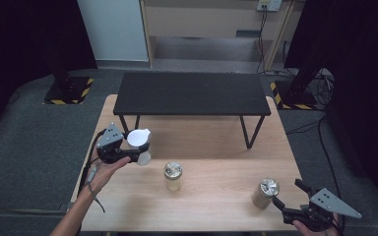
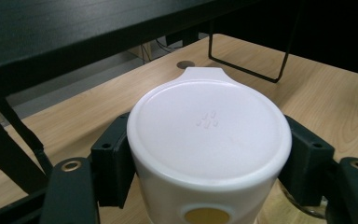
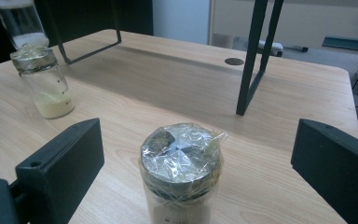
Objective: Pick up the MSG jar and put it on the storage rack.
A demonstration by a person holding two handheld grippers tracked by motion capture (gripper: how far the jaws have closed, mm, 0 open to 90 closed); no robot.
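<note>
My left gripper [image 1: 137, 150] is shut on a glass jar with a white flip lid [image 1: 139, 137], held upright above the table's left side. In the left gripper view the white lid [image 2: 209, 130] sits between the two black pads [image 2: 114, 158], which press on its sides. My right gripper [image 1: 289, 193] stands open at the front right, just right of a jar with a crinkled foil top [image 1: 265, 192]. Seen from the right gripper, that foil-topped jar [image 3: 181, 163] stands between the wide-apart jaws, touching neither.
A second foil-capped jar [image 1: 173, 176] with pale grains stands mid-table, also at the left of the right gripper view [image 3: 44, 81]. A low black bench [image 1: 194, 93] spans the back of the wooden table [image 1: 216, 142]; its legs [image 3: 254, 56] stand beyond the jars.
</note>
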